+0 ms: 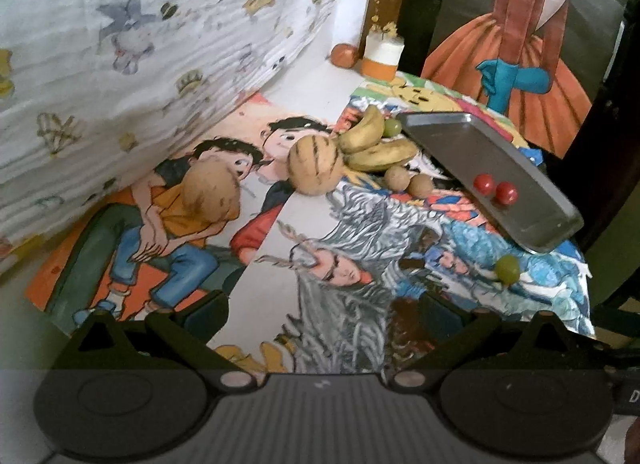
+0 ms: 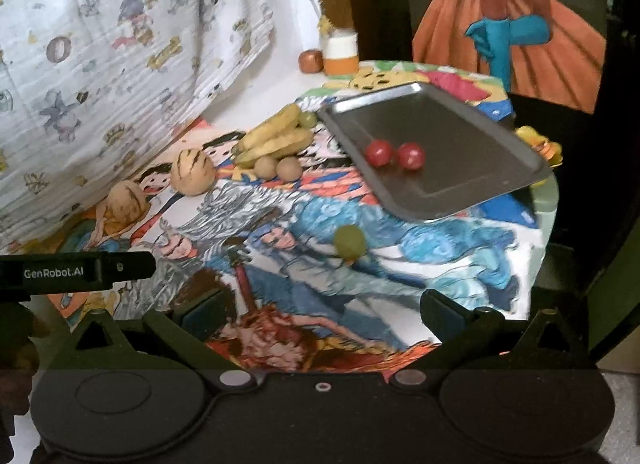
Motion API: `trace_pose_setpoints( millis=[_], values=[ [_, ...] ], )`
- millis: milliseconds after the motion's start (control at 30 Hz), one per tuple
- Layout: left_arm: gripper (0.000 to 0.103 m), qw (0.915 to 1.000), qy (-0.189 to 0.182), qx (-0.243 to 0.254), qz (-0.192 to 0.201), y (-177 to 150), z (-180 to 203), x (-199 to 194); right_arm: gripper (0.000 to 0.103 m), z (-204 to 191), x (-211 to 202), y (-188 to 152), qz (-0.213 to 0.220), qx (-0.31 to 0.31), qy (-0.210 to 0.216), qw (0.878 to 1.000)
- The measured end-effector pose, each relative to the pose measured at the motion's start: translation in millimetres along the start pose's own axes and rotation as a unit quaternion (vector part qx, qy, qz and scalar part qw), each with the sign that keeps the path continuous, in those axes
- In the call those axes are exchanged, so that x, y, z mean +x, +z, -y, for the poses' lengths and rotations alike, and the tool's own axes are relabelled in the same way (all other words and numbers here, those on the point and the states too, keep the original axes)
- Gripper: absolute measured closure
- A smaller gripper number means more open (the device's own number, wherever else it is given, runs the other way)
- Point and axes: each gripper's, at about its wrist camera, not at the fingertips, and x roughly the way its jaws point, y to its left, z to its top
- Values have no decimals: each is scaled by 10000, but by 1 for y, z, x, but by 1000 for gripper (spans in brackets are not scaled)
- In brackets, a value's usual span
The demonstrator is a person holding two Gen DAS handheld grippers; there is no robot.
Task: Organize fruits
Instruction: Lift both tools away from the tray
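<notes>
Fruits [image 1: 376, 143] scattered on picture-covered table [image 1: 280, 223]; tray [image 2: 460, 151] holds two; both jaws wide, empty.

Two wrist views, both directed forward over the table

The same tray [image 1: 460, 131] [image 2: 480, 131] and bananas [image 1: 376, 143] [image 2: 276, 135] are seen in both; the right view is placed further right.

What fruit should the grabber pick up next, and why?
Probably the green grape. It lies alone on the table, nearest the open right gripper, just in front of the metal tray, which holds only two red fruits. So ease the right gripper forward until its fingers straddle the grape.
</notes>
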Motion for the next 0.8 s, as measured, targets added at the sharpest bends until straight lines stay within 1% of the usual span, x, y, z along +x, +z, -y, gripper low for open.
trace_pose_setpoints(
  millis=[133, 400, 633, 800],
  values=[
    [0, 9999, 92, 6, -66, 0, -6, 1, 1, -8, 8, 1, -113, -90, 3, 9999],
    [0, 9994, 246, -166, -189, 4, -21, 11, 1, -14, 28, 7, -311, -184, 20, 9993],
    [0, 9991, 299, -171, -257, 12, -27, 24, 1, -6, 45, 17, -317, 75, -49, 9995],
    [0, 9995, 180, -11, -264, 23, -19, 36, 1, -1, 50, 19, -147, 117, 11, 9998]
  ],
)
